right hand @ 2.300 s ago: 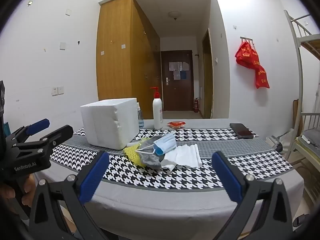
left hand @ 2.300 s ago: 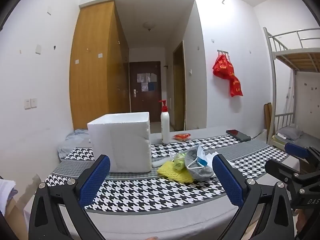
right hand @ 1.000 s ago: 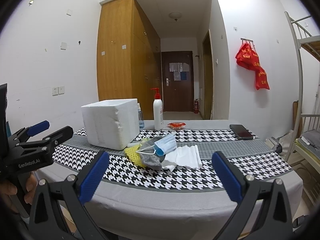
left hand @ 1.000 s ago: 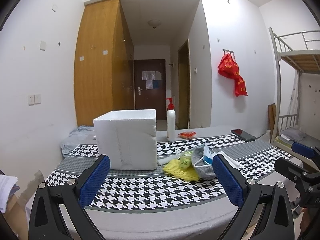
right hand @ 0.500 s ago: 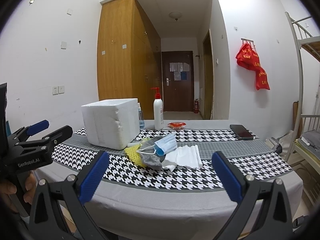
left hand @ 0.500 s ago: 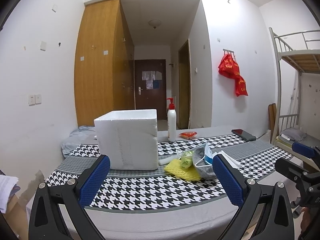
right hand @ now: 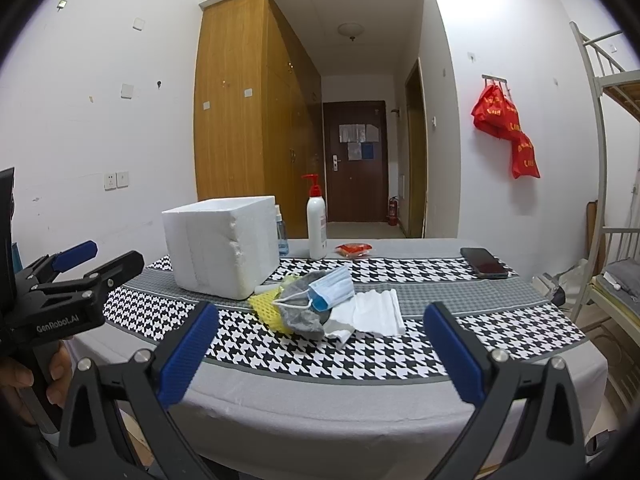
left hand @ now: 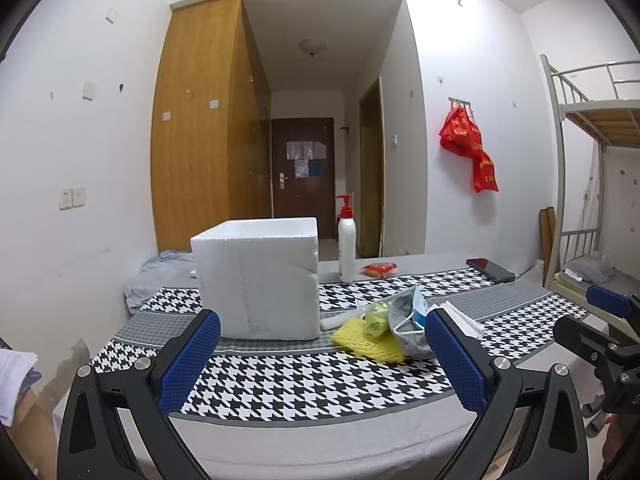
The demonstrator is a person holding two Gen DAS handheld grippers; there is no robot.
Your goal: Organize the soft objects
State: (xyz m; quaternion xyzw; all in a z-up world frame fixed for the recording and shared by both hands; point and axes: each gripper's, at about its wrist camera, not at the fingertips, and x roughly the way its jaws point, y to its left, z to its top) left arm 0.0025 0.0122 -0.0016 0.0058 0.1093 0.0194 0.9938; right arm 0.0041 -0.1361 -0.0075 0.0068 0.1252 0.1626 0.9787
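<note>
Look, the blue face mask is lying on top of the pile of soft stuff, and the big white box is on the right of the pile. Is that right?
Almost. The blue face mask does lie on top of the pile, but the big white box stands to the left of the pile, not the right. The right wrist view shows it clearly.
</note>
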